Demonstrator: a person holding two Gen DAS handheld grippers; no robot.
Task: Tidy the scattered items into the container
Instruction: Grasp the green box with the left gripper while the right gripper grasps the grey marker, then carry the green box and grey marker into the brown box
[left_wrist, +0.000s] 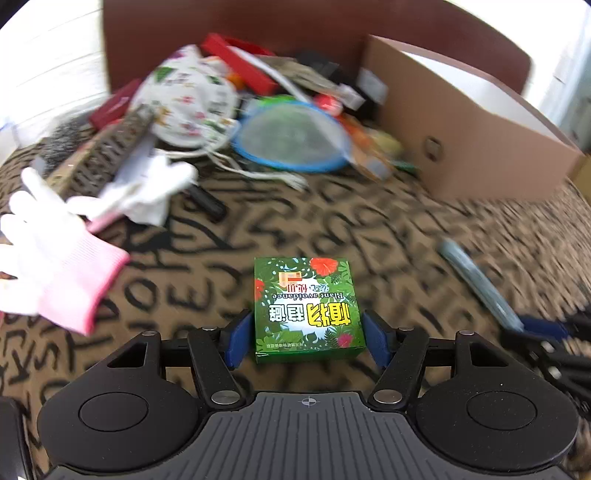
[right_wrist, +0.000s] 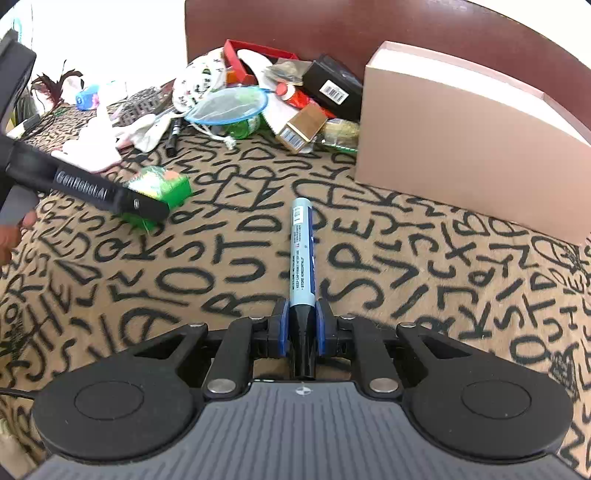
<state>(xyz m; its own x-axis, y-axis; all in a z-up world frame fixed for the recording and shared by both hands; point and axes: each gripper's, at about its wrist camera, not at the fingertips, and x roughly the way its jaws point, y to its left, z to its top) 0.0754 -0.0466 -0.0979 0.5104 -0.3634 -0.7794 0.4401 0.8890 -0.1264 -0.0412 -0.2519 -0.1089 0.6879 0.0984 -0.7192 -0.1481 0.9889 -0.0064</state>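
Left gripper: pads flanked the green box, low centre of the left wrist frame; contact could not be told. Right gripper: clenched on the black cap of the blue marker, barrel pointing up-frame over the lettered cloth. Cardboard container: upper right. Scattered pile, including blue mesh net: upper centre, left of the container.

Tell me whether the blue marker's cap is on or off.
On. The marker shows its black cap end clamped between the right gripper's blue pads.
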